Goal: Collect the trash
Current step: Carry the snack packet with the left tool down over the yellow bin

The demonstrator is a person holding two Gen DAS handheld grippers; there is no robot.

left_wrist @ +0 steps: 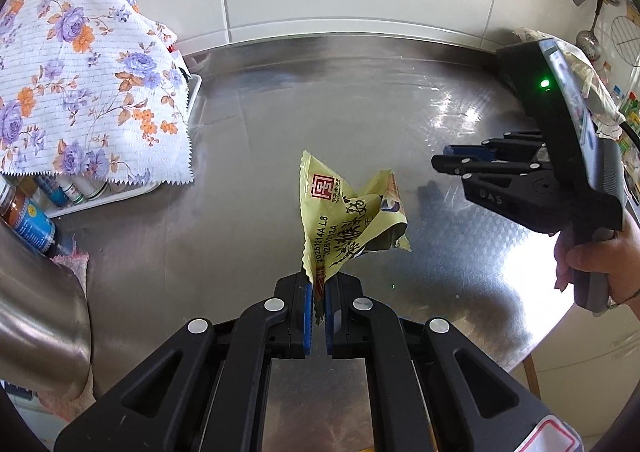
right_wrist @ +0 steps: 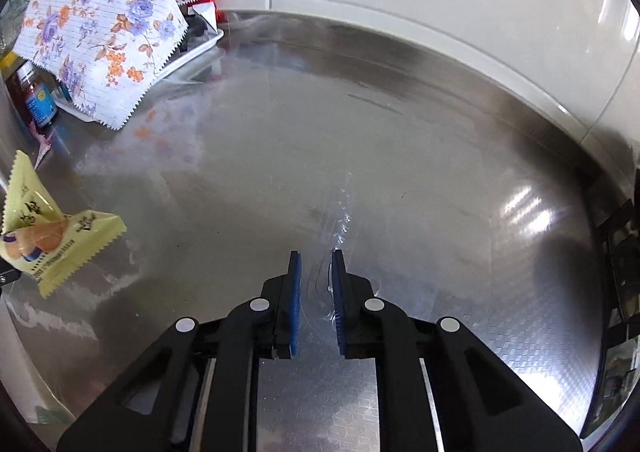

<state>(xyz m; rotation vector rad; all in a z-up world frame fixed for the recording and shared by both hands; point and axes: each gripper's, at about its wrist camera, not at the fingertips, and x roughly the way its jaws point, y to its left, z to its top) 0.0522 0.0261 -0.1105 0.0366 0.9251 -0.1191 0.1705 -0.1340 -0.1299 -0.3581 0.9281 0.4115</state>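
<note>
Yellow snack wrapper [left_wrist: 352, 220], just one, pinched in my left gripper [left_wrist: 318, 292].
My right gripper [right_wrist: 316, 272] hangs over the steel counter [right_wrist: 400, 172], jaws slightly spread around nothing.

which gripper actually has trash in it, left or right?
The left gripper: its blue pads pinch the corner of the crumpled yellow wrapper. The right gripper holds nothing, jaws parted over the steel counter.

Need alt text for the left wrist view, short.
The left gripper pinches a crumpled yellow snack wrapper above a steel countertop. The right gripper is at right, and a floral cloth covers a rack at left.
</note>
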